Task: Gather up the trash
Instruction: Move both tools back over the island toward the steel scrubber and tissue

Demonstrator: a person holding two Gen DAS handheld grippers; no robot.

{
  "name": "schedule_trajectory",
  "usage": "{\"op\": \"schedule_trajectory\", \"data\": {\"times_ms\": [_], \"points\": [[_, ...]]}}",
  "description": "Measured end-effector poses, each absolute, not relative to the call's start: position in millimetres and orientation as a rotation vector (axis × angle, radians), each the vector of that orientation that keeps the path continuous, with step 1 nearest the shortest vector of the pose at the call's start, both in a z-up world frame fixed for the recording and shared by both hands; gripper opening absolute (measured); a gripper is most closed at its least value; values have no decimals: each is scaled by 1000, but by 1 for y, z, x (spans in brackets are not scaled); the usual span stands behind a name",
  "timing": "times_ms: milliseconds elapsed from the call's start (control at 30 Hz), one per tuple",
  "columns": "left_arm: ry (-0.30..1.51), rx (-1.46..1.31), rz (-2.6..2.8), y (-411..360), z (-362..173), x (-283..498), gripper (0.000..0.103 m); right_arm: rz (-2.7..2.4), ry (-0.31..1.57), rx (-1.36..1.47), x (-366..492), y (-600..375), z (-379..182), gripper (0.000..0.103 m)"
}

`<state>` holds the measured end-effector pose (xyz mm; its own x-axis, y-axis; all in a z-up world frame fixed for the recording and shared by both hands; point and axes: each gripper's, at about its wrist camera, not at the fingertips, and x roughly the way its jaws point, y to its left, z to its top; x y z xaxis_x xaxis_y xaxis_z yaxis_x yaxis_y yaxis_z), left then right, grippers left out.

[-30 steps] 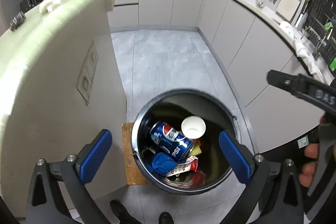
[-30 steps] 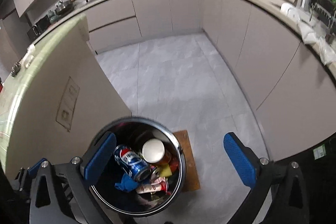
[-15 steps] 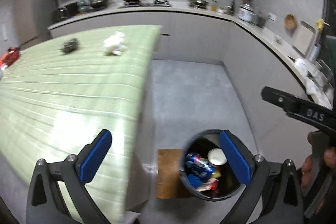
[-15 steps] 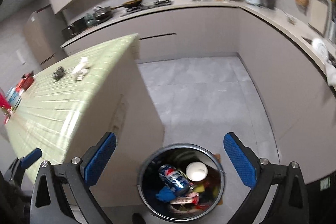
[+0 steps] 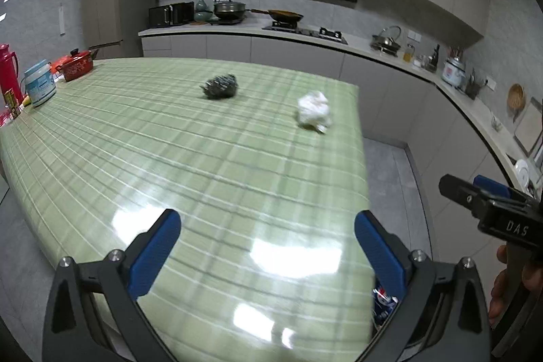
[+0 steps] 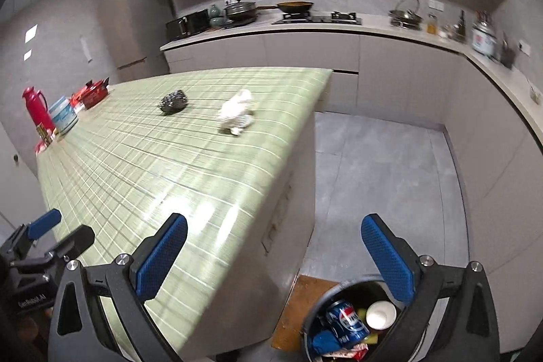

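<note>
Both pairs of tongs, left tongs (image 5: 266, 243) and right tongs (image 6: 275, 250), hang spread wide and empty over the green checked tabletop (image 5: 169, 165). The crumpled white paper wad (image 5: 314, 112) and dark crinkled foil ball (image 5: 220, 86) lie well apart at its far end. The round dark trash bin (image 6: 315, 321) waits on the floor, part full. Next comes reaching for the nearer wad, I reckon.

A crumpled white wad (image 5: 314, 112) and a dark crumpled ball (image 5: 219, 86) lie apart on the green-checked tabletop (image 5: 169, 165).
</note>
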<state>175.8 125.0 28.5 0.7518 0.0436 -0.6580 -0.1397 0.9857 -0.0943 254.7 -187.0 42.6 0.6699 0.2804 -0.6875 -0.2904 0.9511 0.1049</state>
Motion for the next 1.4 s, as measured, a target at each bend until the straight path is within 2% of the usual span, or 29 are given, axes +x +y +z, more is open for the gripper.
{"op": "schedule_trajectory", "data": {"times_ms": [700, 1233, 1400], "points": [[756, -93, -15, 229, 30, 284, 102, 222, 810, -51, 342, -53, 42, 103], [814, -62, -95, 254, -5, 420, 102, 98, 926, -11, 457, -29, -11, 103], [870, -61, -123, 255, -24, 461, 98, 76, 964, 8, 484, -30, -28, 93]]}}
